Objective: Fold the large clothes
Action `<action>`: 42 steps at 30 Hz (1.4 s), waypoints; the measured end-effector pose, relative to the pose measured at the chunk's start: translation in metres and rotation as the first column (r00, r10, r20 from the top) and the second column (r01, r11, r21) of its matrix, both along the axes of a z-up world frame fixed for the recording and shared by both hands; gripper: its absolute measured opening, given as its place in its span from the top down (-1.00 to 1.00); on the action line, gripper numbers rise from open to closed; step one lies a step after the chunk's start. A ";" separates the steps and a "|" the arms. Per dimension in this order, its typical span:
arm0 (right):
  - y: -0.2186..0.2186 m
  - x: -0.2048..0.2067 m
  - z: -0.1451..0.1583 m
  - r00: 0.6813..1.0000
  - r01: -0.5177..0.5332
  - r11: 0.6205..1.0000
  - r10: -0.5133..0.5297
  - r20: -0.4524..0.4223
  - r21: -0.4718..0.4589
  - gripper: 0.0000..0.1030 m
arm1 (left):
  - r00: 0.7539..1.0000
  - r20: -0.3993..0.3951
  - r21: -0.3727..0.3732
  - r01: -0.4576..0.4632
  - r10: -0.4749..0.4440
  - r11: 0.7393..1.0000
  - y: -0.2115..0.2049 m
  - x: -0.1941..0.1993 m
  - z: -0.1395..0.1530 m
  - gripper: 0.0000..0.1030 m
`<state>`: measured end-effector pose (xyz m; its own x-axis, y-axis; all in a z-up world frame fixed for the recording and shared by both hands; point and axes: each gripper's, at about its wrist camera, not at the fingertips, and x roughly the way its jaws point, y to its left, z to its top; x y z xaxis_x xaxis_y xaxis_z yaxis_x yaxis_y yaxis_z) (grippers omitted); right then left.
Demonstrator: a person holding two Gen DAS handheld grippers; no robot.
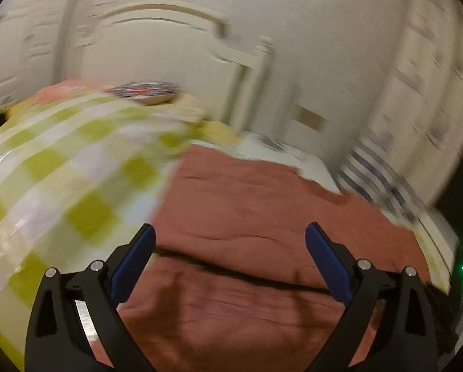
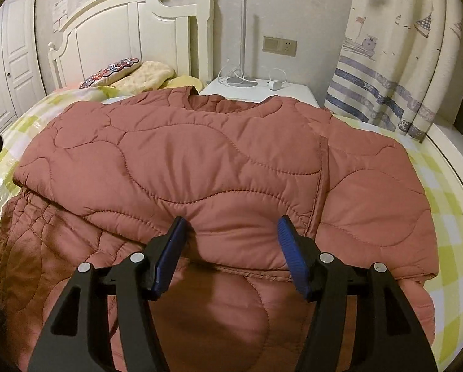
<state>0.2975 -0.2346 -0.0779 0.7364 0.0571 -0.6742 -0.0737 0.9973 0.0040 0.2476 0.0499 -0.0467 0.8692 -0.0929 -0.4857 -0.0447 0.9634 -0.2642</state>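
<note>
Lying flat: puffy quilted jacket, wavy stitching.

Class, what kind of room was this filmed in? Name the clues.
Most likely a bedroom: a white headboard, pillows on the checked bedsheet, and a nightstand beside the bed.

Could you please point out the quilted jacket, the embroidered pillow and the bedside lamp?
Quilted jacket (image 2: 219,161): right wrist view, middle of folded top layer.
Embroidered pillow (image 2: 110,73): right wrist view, patterned top.
Bedside lamp (image 2: 243,40): right wrist view, upright stem.
</note>
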 end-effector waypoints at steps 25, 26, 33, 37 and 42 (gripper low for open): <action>-0.025 -0.015 0.009 0.996 0.033 0.988 -0.045 0.075 0.148 -0.17 | 0.934 -0.354 0.043 0.066 -0.046 0.997 -0.008 0.099 -0.034 -0.95; -0.024 -0.015 0.009 0.996 0.033 0.988 -0.044 0.074 0.148 -0.17 | 0.930 -0.364 0.067 0.074 -0.044 0.995 -0.008 0.102 -0.039 -0.95; -0.024 -0.016 0.009 0.997 0.032 0.988 -0.043 0.072 0.150 -0.17 | 0.960 -0.270 0.049 0.083 -0.066 0.995 -0.005 0.118 0.011 -0.95; -0.024 -0.015 0.009 0.997 0.032 0.988 -0.043 0.066 0.151 -0.17 | 0.949 -0.311 0.045 0.071 -0.054 0.996 -0.007 0.159 0.011 -0.95; -0.024 -0.014 0.006 0.998 0.032 0.987 -0.041 0.055 0.156 -0.18 | 0.914 -0.406 0.172 0.100 -0.022 0.980 -0.014 0.193 -0.039 -0.96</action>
